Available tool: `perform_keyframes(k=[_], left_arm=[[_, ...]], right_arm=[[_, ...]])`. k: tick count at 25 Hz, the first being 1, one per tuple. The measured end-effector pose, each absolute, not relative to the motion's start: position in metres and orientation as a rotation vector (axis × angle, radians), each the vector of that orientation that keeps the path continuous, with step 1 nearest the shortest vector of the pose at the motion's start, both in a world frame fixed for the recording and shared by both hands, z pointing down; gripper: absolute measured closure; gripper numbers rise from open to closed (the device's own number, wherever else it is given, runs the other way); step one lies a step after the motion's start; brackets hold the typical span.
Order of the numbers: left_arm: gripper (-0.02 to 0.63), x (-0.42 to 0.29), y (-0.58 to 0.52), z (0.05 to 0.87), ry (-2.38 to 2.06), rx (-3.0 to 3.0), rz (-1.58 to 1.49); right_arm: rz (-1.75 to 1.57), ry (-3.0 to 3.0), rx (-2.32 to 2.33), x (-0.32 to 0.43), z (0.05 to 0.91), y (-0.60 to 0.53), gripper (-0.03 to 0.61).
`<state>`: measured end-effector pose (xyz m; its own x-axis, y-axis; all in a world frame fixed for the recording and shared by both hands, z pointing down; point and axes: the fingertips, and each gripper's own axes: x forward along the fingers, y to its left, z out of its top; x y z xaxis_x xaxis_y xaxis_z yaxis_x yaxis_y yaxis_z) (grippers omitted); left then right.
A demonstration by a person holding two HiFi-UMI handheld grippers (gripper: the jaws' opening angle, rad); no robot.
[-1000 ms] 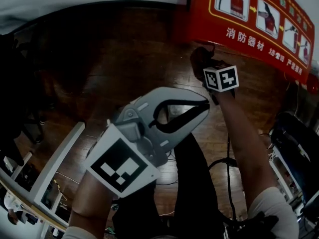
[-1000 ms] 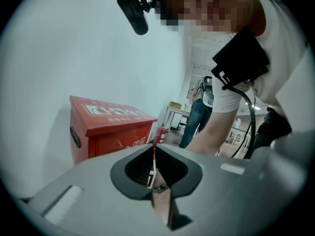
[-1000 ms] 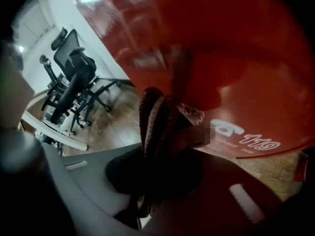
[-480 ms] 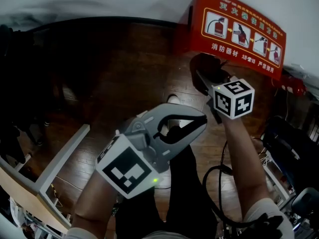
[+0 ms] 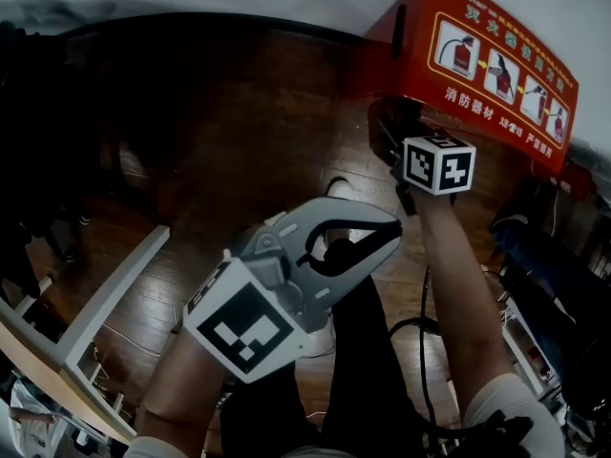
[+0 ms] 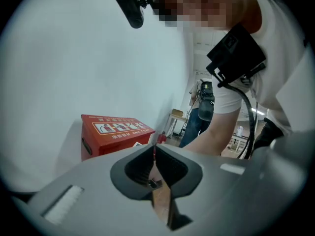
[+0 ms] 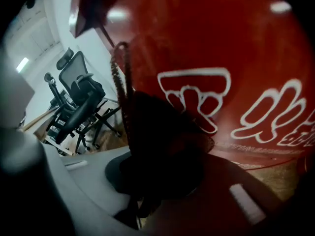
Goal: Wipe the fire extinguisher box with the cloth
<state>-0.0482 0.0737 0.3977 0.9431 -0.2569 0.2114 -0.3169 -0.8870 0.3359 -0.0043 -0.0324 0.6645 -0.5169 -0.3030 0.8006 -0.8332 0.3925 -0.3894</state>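
Note:
The red fire extinguisher box (image 5: 477,55) stands against the white wall at the upper right of the head view. It also shows in the left gripper view, as a small red box (image 6: 115,134), and fills the right gripper view (image 7: 236,58). My right gripper (image 5: 391,146) is shut on a dark cloth (image 7: 162,136) and holds it against the box's front, low on the left side. The cloth (image 5: 389,122) is mostly hidden behind the marker cube. My left gripper (image 5: 393,224) is shut and empty, held out over the floor, away from the box.
Dark wooden floor (image 5: 210,132) lies below. A white table frame (image 5: 100,303) stands at the lower left. Black office chairs (image 7: 78,102) stand to the right of the box, and a red extinguisher (image 5: 578,175) sits past its right end. Another person (image 6: 204,107) stands in the background.
My right gripper with the cloth has moved up against the box's front. The head view has shifted, so the box sits further right. The left gripper has stayed in place.

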Motion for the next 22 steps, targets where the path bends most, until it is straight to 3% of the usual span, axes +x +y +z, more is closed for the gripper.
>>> perform_keyframes(k=[13, 22], left_arm=[[0.603, -0.071, 0.059, 0.466, -0.547, 2.646, 0.224], [0.603, -0.08, 0.064, 0.493, -0.591, 2.615, 0.189]], right_arm=[[1.077, -1.886, 0.944, -0.001, 0.832, -0.035, 0.528], [1.155, -1.803, 0.909, 0.0, 0.897, -0.041, 0.528]])
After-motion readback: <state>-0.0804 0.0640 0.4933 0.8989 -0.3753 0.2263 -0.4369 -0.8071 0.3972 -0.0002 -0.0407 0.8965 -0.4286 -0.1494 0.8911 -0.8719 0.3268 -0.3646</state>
